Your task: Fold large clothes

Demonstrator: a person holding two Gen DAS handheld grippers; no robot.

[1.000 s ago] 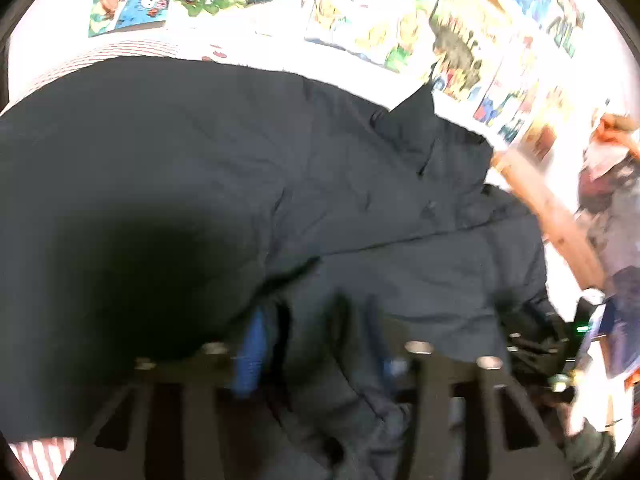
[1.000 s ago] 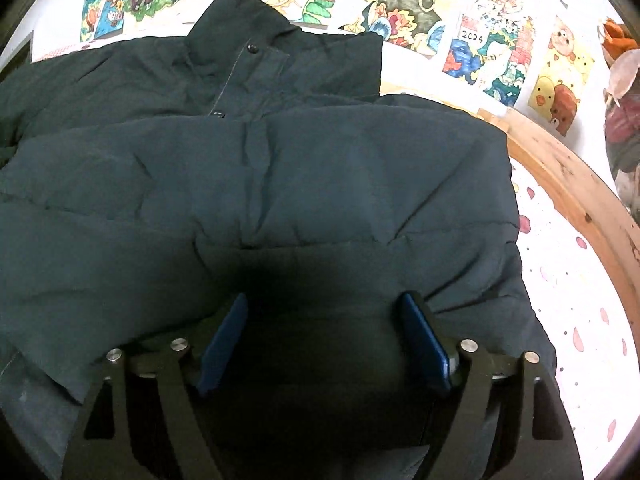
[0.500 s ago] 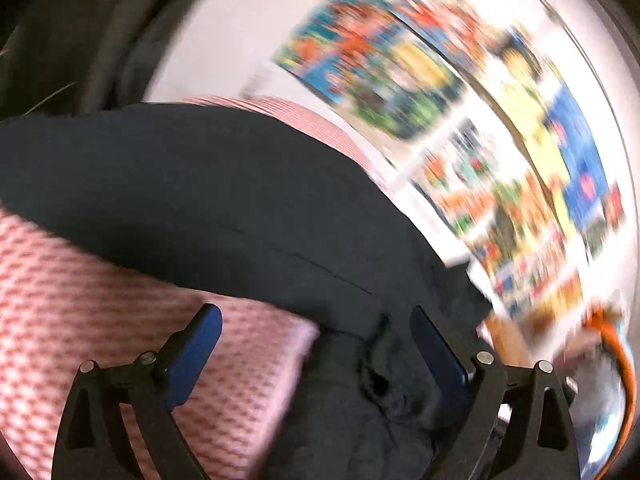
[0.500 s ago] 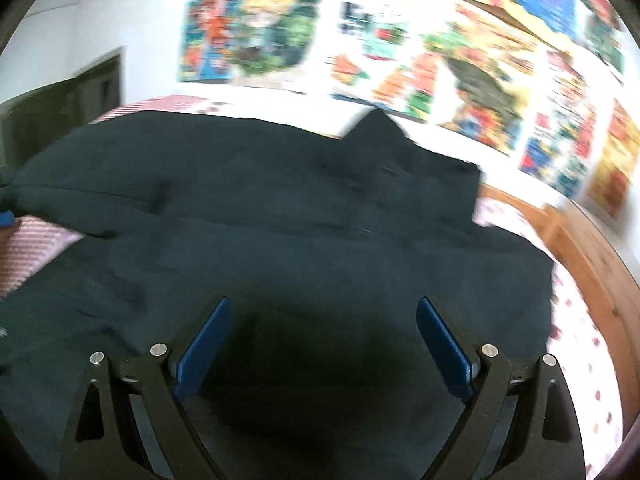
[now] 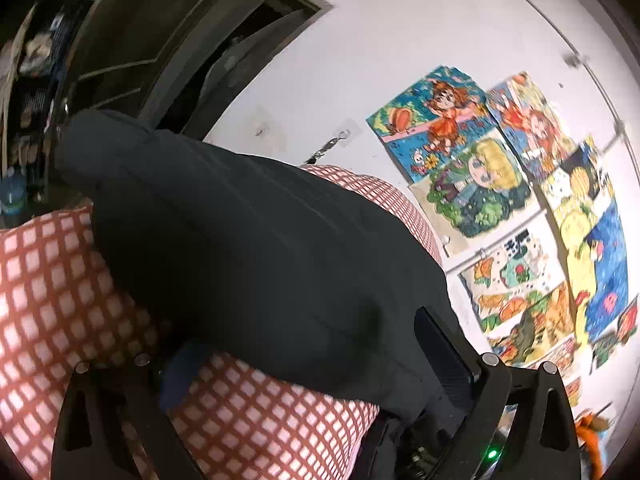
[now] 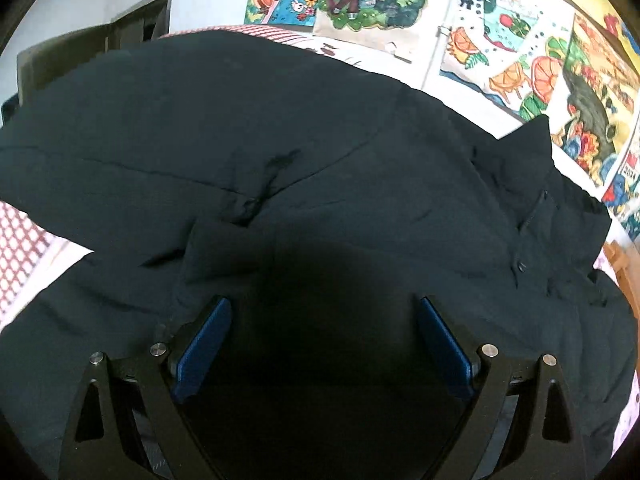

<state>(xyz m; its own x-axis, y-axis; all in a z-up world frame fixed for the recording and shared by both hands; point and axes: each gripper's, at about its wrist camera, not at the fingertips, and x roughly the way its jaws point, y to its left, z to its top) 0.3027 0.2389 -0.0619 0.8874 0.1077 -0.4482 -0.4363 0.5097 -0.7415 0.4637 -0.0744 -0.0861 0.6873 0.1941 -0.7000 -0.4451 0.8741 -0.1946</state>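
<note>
Left wrist view: the left gripper [image 5: 316, 364] is hovering over a red-and-white checked quilt [image 5: 52, 300] on the bed, its jaws widening and clamping nothing. A sleeve [image 5: 248, 248] of the dark padded jacket is lying diagonally across the quilt and passing between the fingers; the right-hand pad [image 5: 444, 356] is sitting just beside the cloth, and whether it brushes it cannot be told. The other pad is shaded and partly hidden. The sleeve is stretching out toward a dark doorway [image 5: 168, 40], probably because it has not been folded in over the body yet.

Right wrist view: the right gripper [image 6: 320, 344] is hanging above the jacket [image 6: 320, 140], its blue pads [image 6: 204, 344] parting, with only shadowed cloth below and nothing gripped. The jacket is spreading across most of the bed, its collar [image 6: 532, 148] pointing toward the wall edge where children's drawings [image 6: 520, 52] are hanging. The snap placket [image 6: 528, 236] is facing up, so the front is uppermost.

Judgement: both grippers appear to be between grasps, opened wide for thick padded fabric; the outstretched sleeve looks like the likely next target.
</note>
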